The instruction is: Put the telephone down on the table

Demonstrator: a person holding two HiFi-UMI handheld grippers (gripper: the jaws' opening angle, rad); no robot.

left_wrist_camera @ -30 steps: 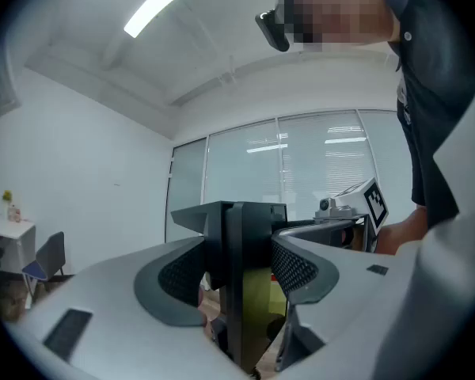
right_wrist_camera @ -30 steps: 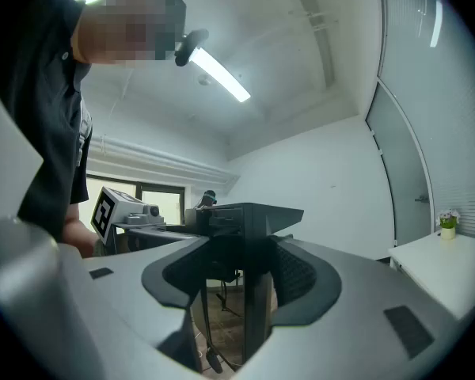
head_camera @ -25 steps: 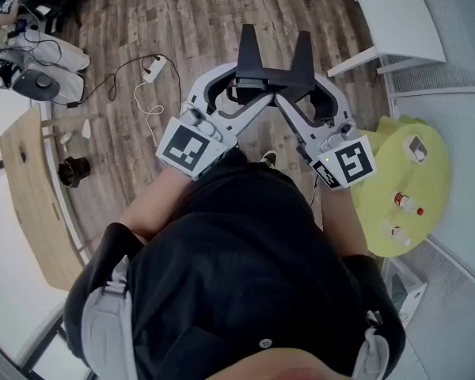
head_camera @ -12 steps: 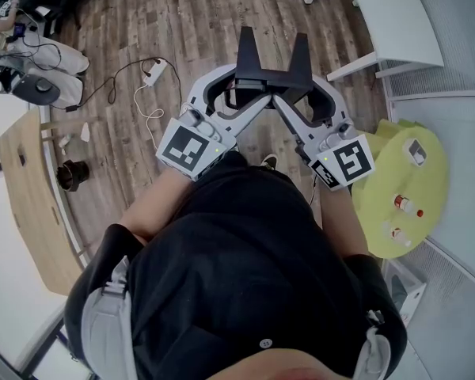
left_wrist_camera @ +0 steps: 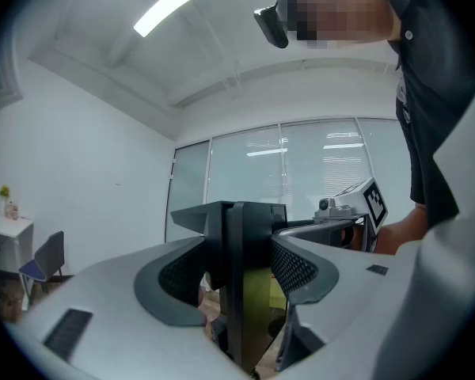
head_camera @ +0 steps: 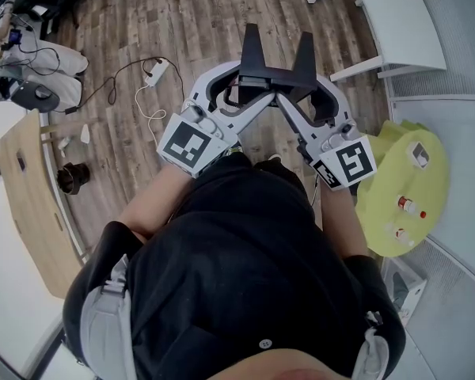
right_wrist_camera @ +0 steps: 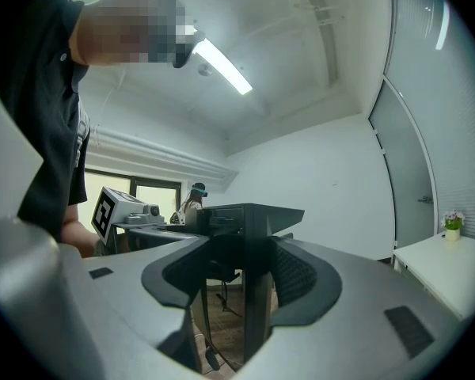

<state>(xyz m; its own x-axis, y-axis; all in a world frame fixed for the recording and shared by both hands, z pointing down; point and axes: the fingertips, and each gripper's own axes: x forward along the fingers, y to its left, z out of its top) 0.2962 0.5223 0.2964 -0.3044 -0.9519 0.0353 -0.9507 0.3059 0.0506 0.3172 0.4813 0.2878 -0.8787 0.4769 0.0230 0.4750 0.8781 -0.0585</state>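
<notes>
Grey-white plastic left gripper (head_camera: 250, 52) held out at chest height over a brown wood-plank floor (head_camera: 182, 22), black jaw tips clenched flat against each other with nothing between them. Likewise the grey-white plastic right gripper (head_camera: 303, 55): jaws pressed together, empty. Seen from the head, both angled inward, black tips side by side and very near each other; cannot tell whether touching. Square-marker cubes low on each tool, close to bare forearms, just above a black short-sleeved shirt (head_camera: 237, 275) across the lower half of that view.

Telephone not made out for certain. On a round lime-green table (head_camera: 380, 212), to the right of the right gripper and well apart from it:
- a small white boxy thing with a dark face (head_camera: 418, 150) near the far edge, too small to name
- a small red-and-white bottle (head_camera: 408, 205) nearer
- a pale blurred item (head_camera: 397, 233) just beside the bottle

At upper right, a white rectangular table (head_camera: 396, 14) on white legs. At far left, a pale wooden tabletop (head_camera: 32, 204), with a dark round cup-like pot (head_camera: 71, 176) on the floor beside it. Ahead and left of the left gripper, a white power strip (head_camera: 154, 70) with cables across the planks.

From the left gripper view: closed black tips dead centre, the other tool's marker cube off to the right, glass partitions behind. From the right gripper view: closed tips at centre, the left tool's cube at left, a second person (right_wrist_camera: 191, 202) far back.
</notes>
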